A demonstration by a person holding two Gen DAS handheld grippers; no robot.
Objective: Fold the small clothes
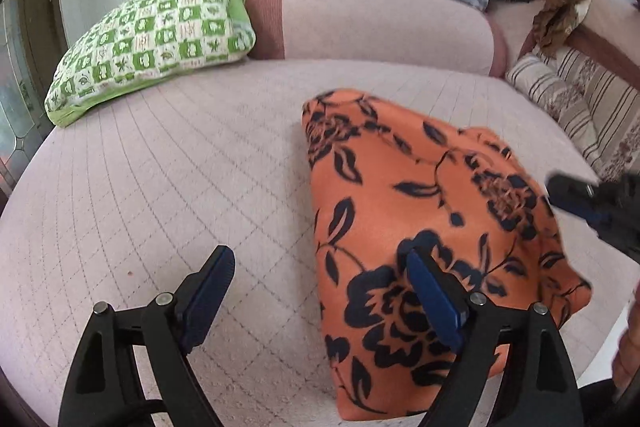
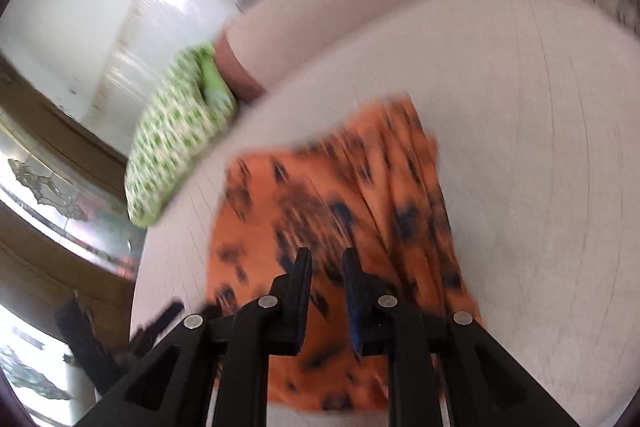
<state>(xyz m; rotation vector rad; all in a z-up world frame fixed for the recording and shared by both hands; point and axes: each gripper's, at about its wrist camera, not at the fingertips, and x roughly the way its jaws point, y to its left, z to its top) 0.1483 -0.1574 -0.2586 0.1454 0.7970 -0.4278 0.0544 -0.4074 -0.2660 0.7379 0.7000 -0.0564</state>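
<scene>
Left hand-held gripper [image 1: 320,263] gapes beside orange garment [image 1: 420,195].

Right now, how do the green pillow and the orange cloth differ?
The green pillow is plump and checkered, propped at the far left by the pink bolster. The orange cloth is thin, with dark flowers, lying nearer under the left claw. Both rest on the pink quilted bed.
</scene>
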